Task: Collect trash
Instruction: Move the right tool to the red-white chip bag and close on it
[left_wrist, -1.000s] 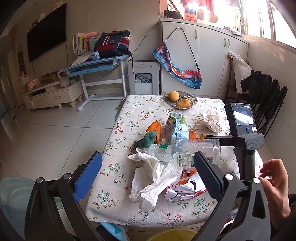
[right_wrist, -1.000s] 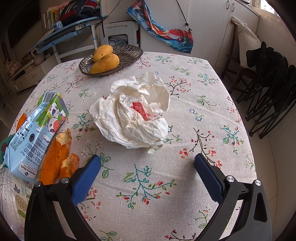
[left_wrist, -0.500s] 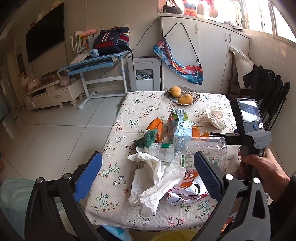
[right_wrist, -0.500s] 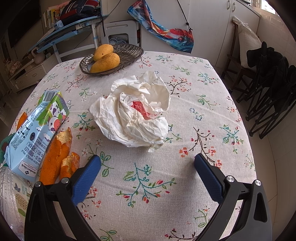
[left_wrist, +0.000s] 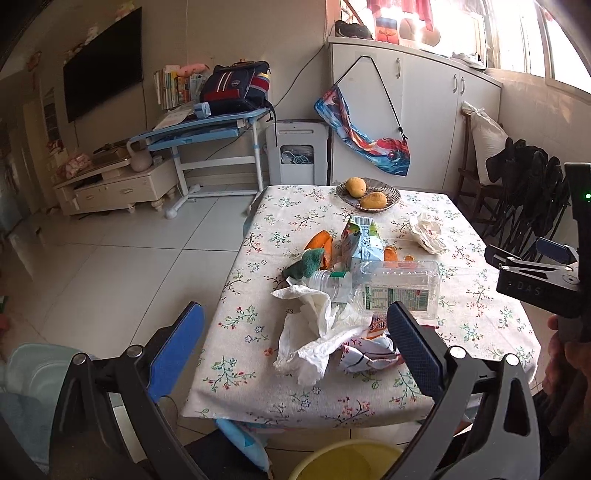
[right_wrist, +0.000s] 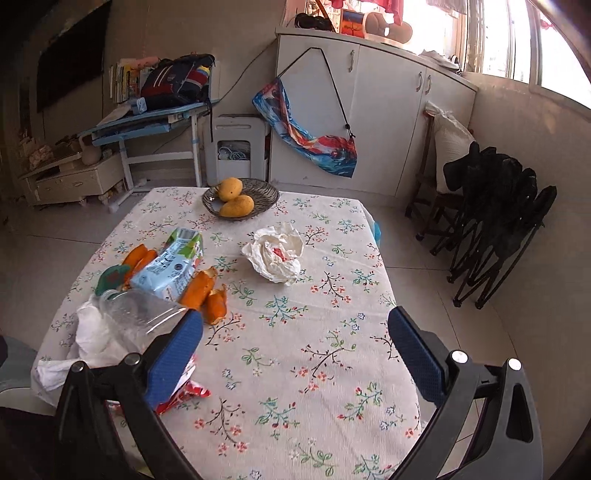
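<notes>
— Floral cloth covers the table (right_wrist: 295, 350), and the trash all lies on it. Take the milk carton (right_wrist: 173, 267) as the landmark: where does the rest lie?

— Orange peel (right_wrist: 201, 291) touches the carton's side toward the middle of the table, and more peel (left_wrist: 319, 242) shows on its other side, with a green scrap (left_wrist: 306, 262) just beside that. A clear plastic bottle (left_wrist: 391, 288) lies on its side against the carton's near end, cap (left_wrist: 340, 274) pointing toward the green scrap.

— And nearer the table edge?

— Nearer than the bottle, a white crumpled bag (left_wrist: 314, 332) and a red-and-white wrapper (left_wrist: 369, 350) are heaped together. A crumpled paper ball (right_wrist: 277, 254) with a red patch sits well apart from the carton, toward the chairs. Beyond the carton stands a wicker dish (right_wrist: 266, 192) with two mangoes (right_wrist: 236, 205).

— The grippers?

— The left gripper (left_wrist: 295, 347) hangs over the near edge above the white bag, jaws spread wide, nothing between them. The right gripper (right_wrist: 295, 347) hovers over bare cloth, jaws likewise released and empty. Below the edge, a yellow bin rim (left_wrist: 347, 458) shows.
</notes>
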